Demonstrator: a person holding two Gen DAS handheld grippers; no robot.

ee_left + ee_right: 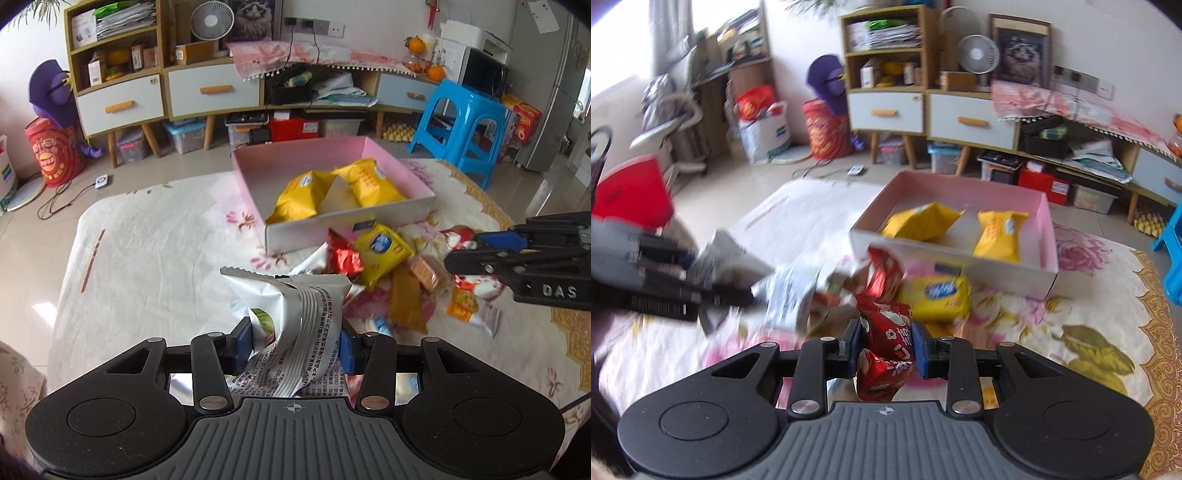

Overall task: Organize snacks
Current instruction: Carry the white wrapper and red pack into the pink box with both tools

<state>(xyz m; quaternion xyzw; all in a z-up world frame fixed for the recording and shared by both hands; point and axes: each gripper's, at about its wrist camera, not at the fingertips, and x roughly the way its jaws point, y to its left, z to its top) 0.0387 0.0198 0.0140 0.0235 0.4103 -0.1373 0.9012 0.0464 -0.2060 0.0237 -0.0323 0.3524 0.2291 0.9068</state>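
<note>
Two grippers pinch packets: left gripper (pixel 295 345) silver packet (pixel 291 314), "DAS"-marked right gripper (pixel 884 349) red packet (pixel 886 347).

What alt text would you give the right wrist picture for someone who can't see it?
The right gripper is shut on a red snack packet above a flowered tablecloth. Ahead, a pink box holds two yellow snack bags, with more snacks piled before it. The left gripper, blurred, holds a silver packet.
</note>
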